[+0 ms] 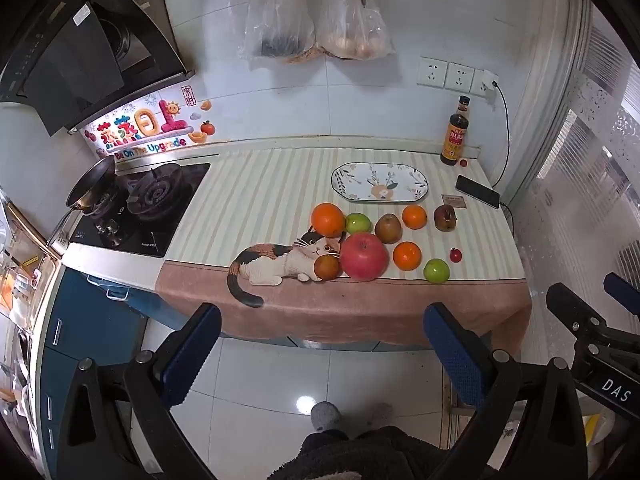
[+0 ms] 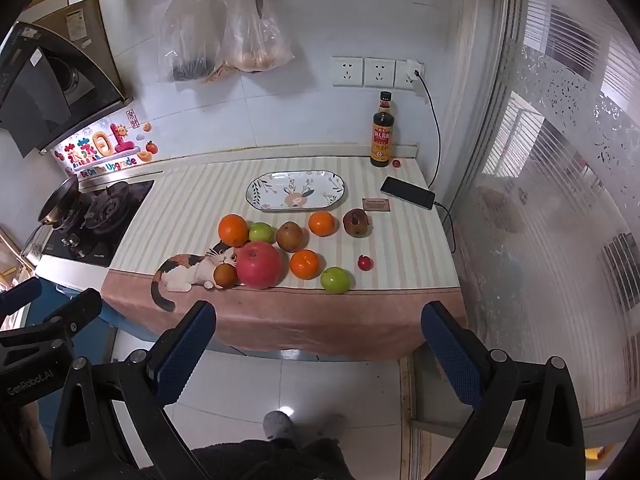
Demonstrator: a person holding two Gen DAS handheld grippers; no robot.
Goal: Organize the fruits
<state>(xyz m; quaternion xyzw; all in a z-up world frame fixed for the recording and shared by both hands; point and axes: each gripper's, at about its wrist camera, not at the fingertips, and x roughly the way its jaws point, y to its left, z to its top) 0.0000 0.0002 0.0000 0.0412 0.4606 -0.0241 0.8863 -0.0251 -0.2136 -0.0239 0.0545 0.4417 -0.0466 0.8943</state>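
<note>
- My left gripper point(image 1: 320, 344) hangs over the floor just short of the counter's near edge, its jaws spread wide with nothing between them.
- My right gripper point(image 2: 318, 340) hangs beside it, jaws just as wide and empty, angled down at the same counter.
- The oval plate point(image 2: 295, 191) with a deer and leaf print lies on the striped cloth point(image 2: 192, 208) on the far side of the fruit; nothing lies on it.
- All the fruit lies loose on the cloth, on the near side of the plate.
- The big red apple point(image 2: 259, 265) sits near the front, touching a small brown fruit point(image 2: 225, 275) on its left.
- A large orange point(image 2: 233, 230) is at the far left of the group, with a green apple point(image 2: 261, 232) just beside it on the right.
- A brown pear point(image 2: 289, 236) sits in the middle; a second orange point(image 2: 321, 223) is to its right and a third orange point(image 2: 305, 264) is nearer, beside the red apple.
- A second green apple point(image 2: 335, 279) lies near the front right, a tiny red fruit point(image 2: 365, 263) just past it.
- A dark red fruit point(image 2: 355, 222) sits at the far right of the group.
- Two clear plastic bags point(image 2: 224, 40) hang on the far wall; the left holds something dark, the right holds pale round things I cannot identify.
- A sauce bottle point(image 2: 382, 132) stands upright in the far right corner, with a phone point(image 2: 407, 192) lying near it.
</note>
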